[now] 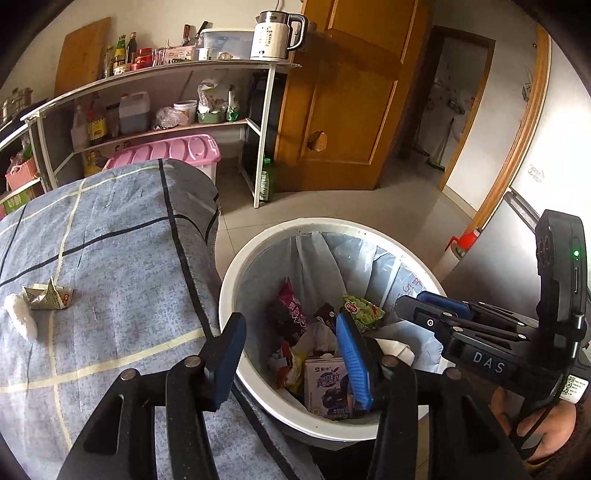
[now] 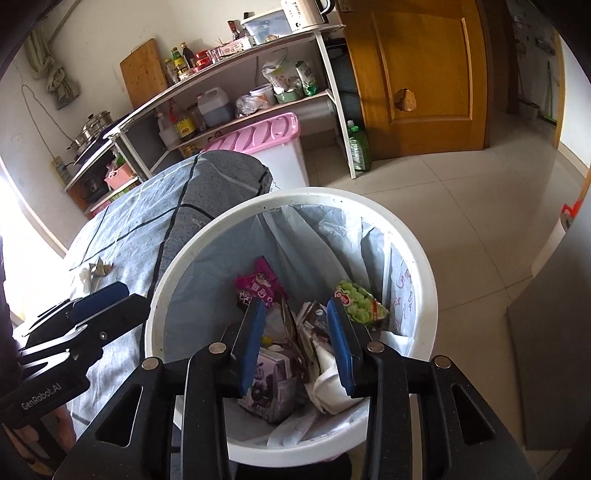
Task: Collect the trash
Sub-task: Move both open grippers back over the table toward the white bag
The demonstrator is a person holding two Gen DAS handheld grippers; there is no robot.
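White bin (image 2: 413, 258) below both grippers; trash (image 2: 266, 384) inside, beneath fingers (image 2: 251, 347); both pairs apart, gripping nothing.

This is a kitchen in a home. A shelf (image 1: 155, 74) holds sauce bottles (image 1: 120, 51) and a kettle (image 1: 275, 35). A wooden door (image 1: 347, 92) stands nearby.

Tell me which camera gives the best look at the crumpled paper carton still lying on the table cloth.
The left wrist view: the crumpled paper carton lies unobstructed on the blue checked cloth, folds and print visible, beside a white wad. The right wrist view shows the carton only small and distant near the frame's left, details unreadable.
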